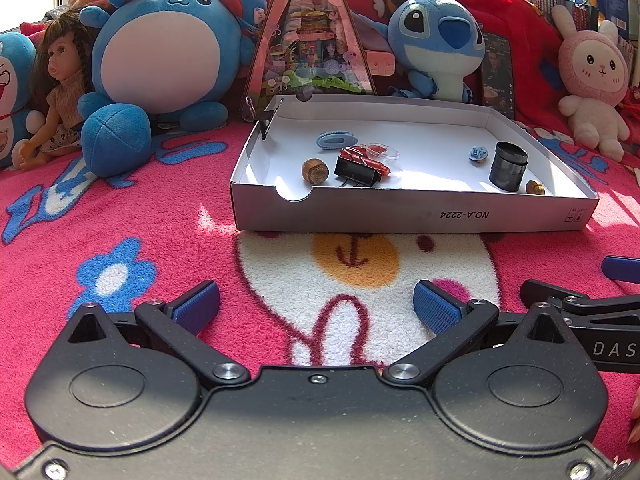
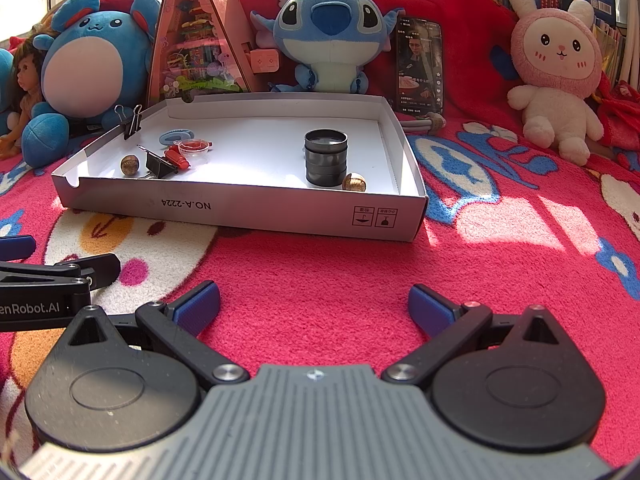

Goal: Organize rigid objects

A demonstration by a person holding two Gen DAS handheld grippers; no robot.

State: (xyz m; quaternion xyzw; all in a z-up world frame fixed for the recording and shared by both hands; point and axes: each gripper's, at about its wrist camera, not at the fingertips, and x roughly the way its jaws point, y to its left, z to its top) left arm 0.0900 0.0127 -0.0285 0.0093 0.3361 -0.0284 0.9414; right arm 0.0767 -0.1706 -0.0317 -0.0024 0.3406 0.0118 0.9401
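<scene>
**Both grippers held open before the box of small objects**

Pink fleece blanket (image 2: 320, 280) with cartoon prints is spread under everything, and plush toys are lined up along its far edge: a round blue plush (image 1: 160, 44), a blue alien plush (image 2: 328, 36) and a pink rabbit plush (image 2: 556, 72). On the blanket a shallow white cardboard box (image 2: 280, 210) is set, marked NO.A-2224 on its near wall. Inside it, a black cylinder (image 2: 326, 158) is stood upright near the near right corner, with a small brown ball (image 2: 354, 182) just beside it. Toward the left wall a black binder clip (image 1: 357, 171), a red piece (image 1: 362, 157), a blue oval piece (image 1: 335, 140) and a second brown ball (image 1: 315, 171) are gathered. The left gripper (image 1: 316, 306) and the right gripper (image 2: 314, 304) are held above the blanket short of the box, fingers spread wide and released, nothing grasped.
</scene>
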